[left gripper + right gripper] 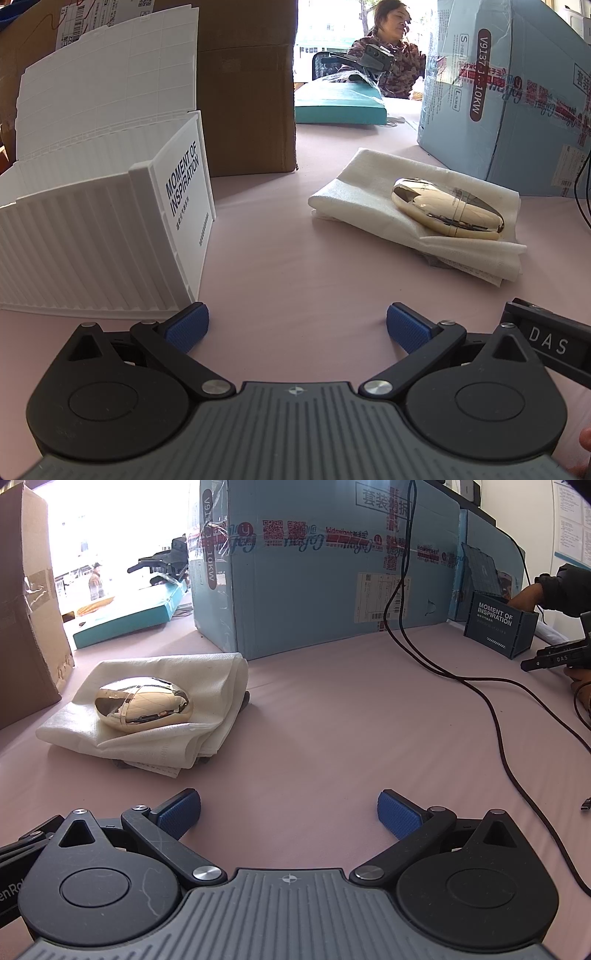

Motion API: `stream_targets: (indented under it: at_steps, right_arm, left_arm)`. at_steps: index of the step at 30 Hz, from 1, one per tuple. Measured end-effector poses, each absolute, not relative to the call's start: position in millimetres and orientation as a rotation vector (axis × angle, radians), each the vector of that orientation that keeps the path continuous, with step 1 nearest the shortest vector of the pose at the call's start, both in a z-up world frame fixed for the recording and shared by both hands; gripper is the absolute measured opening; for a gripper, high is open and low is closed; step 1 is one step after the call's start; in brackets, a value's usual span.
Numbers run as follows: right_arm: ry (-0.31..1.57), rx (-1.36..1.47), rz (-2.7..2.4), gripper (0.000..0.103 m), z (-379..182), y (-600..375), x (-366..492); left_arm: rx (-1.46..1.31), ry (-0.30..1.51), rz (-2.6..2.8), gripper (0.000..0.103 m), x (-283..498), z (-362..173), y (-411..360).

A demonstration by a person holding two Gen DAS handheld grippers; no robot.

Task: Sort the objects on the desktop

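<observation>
A shiny gold oval case (448,212) (142,704) lies on a folded white cloth (373,192) (218,679) on the pink tabletop. A white ribbed storage box (92,243) with its lid up stands at the left in the left wrist view. My left gripper (297,325) is open and holds nothing, just right of the white box and short of the cloth. My right gripper (289,810) is open too, with bare table between its blue pads; the cloth lies ahead to its left. Part of the right gripper's body (554,343) shows at the left wrist view's right edge.
A brown cardboard box (243,92) stands behind the white box, a large light-blue carton (332,565) behind the cloth. A teal flat box (129,618) lies farther back. Black cables (480,694) trail across the right. A dark blue bin (500,627) and another person's hand (524,596) are far right.
</observation>
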State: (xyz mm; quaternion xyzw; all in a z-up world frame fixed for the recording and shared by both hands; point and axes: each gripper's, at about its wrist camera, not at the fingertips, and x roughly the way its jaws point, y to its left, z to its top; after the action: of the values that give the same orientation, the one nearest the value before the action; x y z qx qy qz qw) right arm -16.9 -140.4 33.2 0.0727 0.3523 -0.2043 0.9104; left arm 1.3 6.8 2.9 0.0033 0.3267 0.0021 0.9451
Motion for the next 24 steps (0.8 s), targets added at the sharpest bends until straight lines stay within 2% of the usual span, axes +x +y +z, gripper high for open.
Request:
stream_targets:
  at_steps: [12,17,24]
  right_arm:
    - [0.694,0.207,-0.415,0.103,38,-147,-23]
    - [0.513,0.325,-0.37,0.103,56,-161,-41]
    - [0.282,0.408,-0.236,0.103,77,-174,-57]
  left_arm:
    - [-0.013,0.653,-0.007,0.103,-4,8,9]
    - [-0.086,0.47,-0.142,0.103,-29,22,14]
    - [-0.098,0.374,-0.212,0.103,-35,31,13]
